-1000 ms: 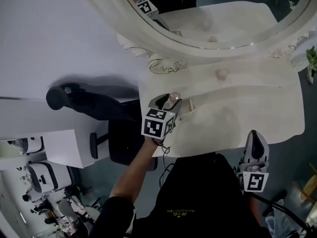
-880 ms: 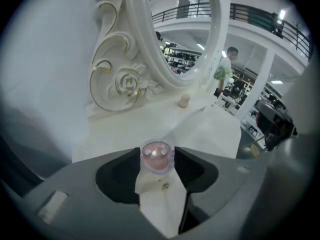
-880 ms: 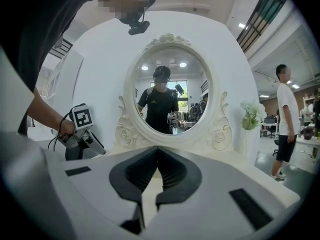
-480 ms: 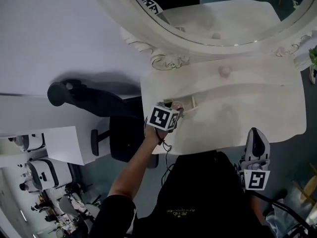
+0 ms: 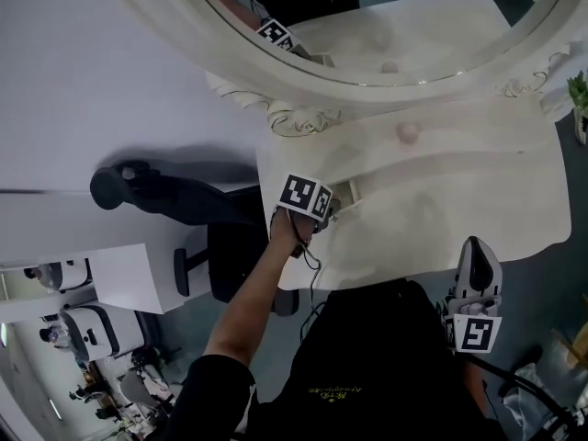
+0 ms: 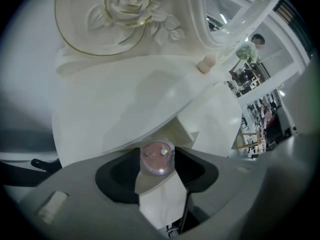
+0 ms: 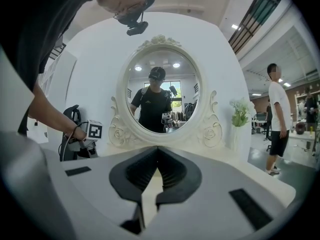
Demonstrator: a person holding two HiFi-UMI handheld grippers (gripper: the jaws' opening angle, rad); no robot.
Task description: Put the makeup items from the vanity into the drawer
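1. The little round pink jar (image 6: 159,160) is clamped between the jaws of your left gripper (image 6: 156,153), low centre in the left gripper view. It's pointed steeply down at the open drawer (image 6: 186,132). It's only pinched by its curved sides, so my worry is it squirts out or rolls if the squeeze loosens before it's resting on the drawer bottom. I can't tell from here whether it's touching down yet.
2. The drawer looks only partly pulled out, a narrow wedge under the edge of the vanity top (image 5: 459,182), just right of the marker cube (image 5: 306,196) in the head view. Let go too near the front and the jar could clip the drawer wall and tumble out. Go too far back and the jaws may knock the underside of the top.
3. When you pull out, lift straight. An opened jaw coming away at an angle could drag or tip the jar.
4. A pink egg-shaped sponge (image 5: 405,132) sits upper middle on the top, near the mirror frame (image 5: 303,81). It looks like it would roll if bumped, so mind your arm.
5. Your right gripper (image 7: 157,151) is closed on nothing, parked lower right in the head view, well apart from everything. That's fine, but nothing is steadying the drawer, so a nudge could slide it.
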